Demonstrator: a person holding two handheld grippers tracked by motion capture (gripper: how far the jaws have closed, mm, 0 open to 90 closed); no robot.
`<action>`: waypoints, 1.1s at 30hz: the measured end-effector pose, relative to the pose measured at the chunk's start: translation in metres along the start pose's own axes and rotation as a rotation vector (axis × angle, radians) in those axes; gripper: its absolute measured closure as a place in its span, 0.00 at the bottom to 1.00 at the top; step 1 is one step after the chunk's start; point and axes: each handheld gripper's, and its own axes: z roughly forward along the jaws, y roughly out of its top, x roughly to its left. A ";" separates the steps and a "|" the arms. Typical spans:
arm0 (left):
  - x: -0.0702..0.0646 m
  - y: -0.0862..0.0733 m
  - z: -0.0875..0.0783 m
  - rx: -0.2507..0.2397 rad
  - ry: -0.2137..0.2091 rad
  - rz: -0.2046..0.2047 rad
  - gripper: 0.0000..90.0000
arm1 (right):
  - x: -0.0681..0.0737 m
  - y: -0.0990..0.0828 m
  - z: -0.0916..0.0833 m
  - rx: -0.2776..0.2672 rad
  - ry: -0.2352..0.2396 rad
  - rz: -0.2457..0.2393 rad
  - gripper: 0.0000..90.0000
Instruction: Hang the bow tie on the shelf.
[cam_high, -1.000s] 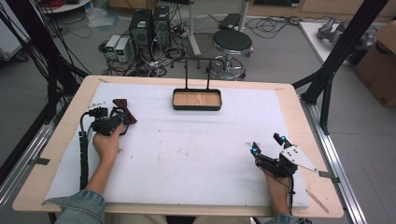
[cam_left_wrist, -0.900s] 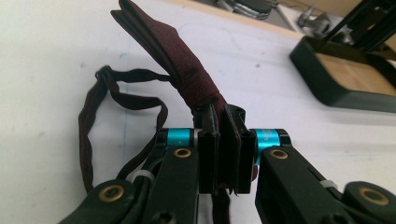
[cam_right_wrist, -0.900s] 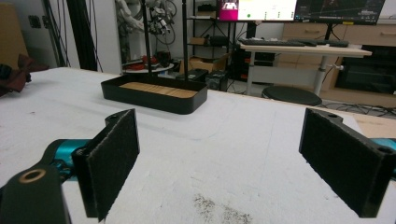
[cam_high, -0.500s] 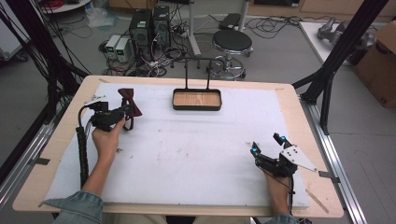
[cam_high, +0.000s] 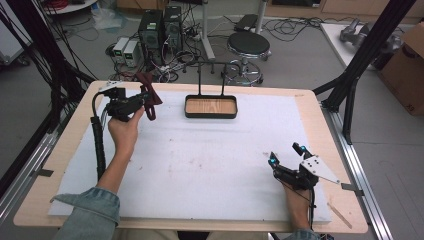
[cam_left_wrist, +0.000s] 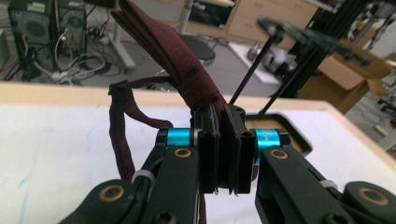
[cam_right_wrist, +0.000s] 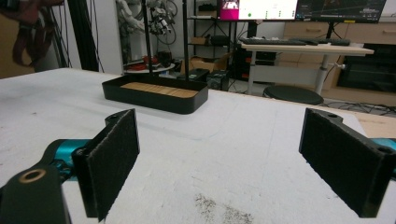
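Here your left gripper (cam_high: 145, 100) sits above the table's (cam_high: 60, 150) far-left corner, jaws clamped on a dark red fabric strap (cam_high: 149, 96). The left gripper view shows what the high view can't: the folded strap (cam_left_wrist: 173, 51) rising from between the jaws, a loop hanging left. No writing is legible anywhere. The black tray (cam_high: 210, 106) with its wooden floor stands mid-table at the far edge. Your right gripper (cam_high: 286, 159) rests near-right, jaws wide apart, holding nothing
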 end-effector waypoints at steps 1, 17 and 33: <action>-0.003 0.004 0.003 0.005 -0.001 0.000 0.93 | 0.000 0.000 0.000 0.000 0.001 0.001 0.13; -0.046 0.031 0.047 0.001 -0.025 -0.048 0.93 | -0.001 0.000 0.000 -0.003 0.006 0.006 0.13; -0.068 0.044 0.067 -0.007 -0.089 -0.097 0.93 | -0.002 0.000 0.001 -0.001 0.008 0.013 0.13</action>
